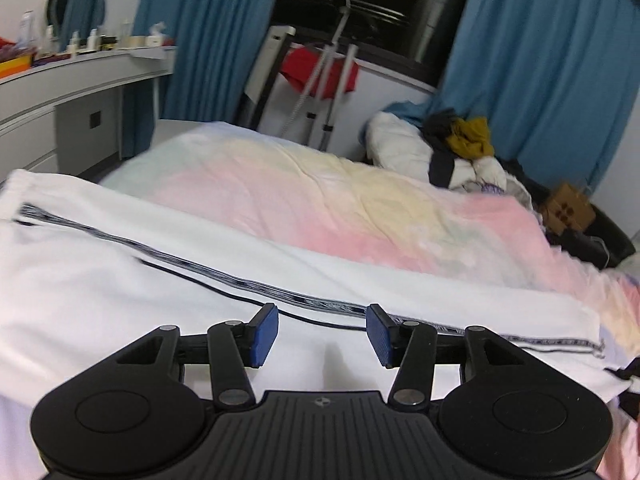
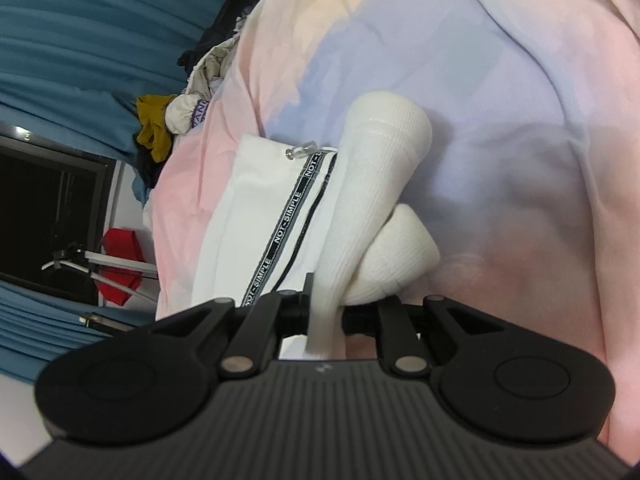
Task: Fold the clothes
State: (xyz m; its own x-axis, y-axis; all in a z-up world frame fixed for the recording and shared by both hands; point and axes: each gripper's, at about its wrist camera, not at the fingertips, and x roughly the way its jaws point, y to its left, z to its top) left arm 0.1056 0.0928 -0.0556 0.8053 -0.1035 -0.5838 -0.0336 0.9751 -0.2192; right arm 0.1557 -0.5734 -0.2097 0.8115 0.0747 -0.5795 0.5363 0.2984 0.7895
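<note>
While your left gripper [image 1: 322,334] hangs half open and empty over the white trousers [image 1: 120,272] lying flat on the pastel bedspread [image 1: 304,184], your right gripper [image 2: 324,312] is clamped on their ribbed cuff [image 2: 360,200], which runs to 12 o'clock; clothes pile [image 1: 460,140] at 2 o'clock.

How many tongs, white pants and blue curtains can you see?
Tongs: 2, left tongs open, right tongs shut on the pants cuff
White pants: 1
Blue curtains: 2, one and another
Total: 5
</note>
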